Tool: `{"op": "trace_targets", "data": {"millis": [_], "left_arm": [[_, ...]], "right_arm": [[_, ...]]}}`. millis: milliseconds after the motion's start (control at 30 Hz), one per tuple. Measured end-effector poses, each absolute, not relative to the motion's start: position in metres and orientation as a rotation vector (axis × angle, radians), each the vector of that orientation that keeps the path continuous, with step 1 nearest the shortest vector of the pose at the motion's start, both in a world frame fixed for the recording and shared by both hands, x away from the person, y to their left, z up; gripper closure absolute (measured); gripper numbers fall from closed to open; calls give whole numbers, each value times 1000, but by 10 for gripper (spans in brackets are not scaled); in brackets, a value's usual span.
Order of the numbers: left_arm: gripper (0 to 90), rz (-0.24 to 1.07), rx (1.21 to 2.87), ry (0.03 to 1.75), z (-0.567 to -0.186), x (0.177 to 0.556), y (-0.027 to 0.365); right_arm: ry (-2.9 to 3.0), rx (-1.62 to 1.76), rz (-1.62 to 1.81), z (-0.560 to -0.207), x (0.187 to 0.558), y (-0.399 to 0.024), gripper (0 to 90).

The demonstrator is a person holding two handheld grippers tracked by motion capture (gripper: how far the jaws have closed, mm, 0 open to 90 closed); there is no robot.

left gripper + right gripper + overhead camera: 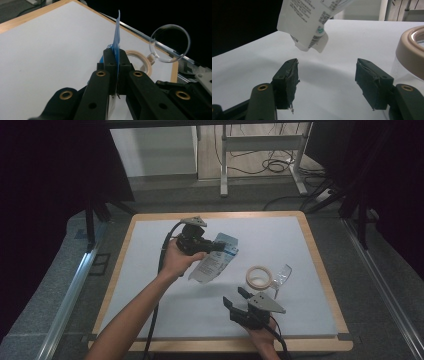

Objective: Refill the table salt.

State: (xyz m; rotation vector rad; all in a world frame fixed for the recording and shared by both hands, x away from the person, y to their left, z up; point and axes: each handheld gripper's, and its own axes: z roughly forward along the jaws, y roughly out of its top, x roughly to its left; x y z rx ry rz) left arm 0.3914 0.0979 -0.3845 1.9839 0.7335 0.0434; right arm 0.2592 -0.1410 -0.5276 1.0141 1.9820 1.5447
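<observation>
My left gripper (pixel 216 246) is raised, jaws clamped tight; my right gripper (pixel 235 298) sits low, jaws apart and empty.

light: pretty dim, white table (pixel 280 240) was the brightest thing
surroundings: nearly black at the sides
shadows: soft, faint under the pouch (pixel 312 22)
blur: near jaws looked soft

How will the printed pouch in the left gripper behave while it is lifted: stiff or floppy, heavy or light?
The printed pouch probably is thin and floppy: the left gripper pinches it edge-on like a sheet, and its lower corner curls. It seems light, since it hangs above the table from one pinch.
</observation>
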Motion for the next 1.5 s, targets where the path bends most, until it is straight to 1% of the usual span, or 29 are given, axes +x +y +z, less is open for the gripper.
{"op": "trace_targets", "data": {"millis": [500,700,867,1100,1333,1500], "left_arm": [[900,127,1857,881,-405,403,165],[900,176,1810,929,-411,406,185],[900,218,1778,979,-423,408,202],[900,216,1717,1024,-441,400,230],[896,252,1712,1041,-443,389,251],[893,274,1726,1039,-445,382,258]], "right_arm": [[1979,1011,1574,-527,252,-151,356],[1963,1004,1580,-523,249,-162,356],[1953,998,1580,-522,245,-172,356],[1951,1002,1575,-523,243,-181,356],[1948,991,1574,-522,243,-181,356],[1946,994,1573,-522,243,-181,356]]}}
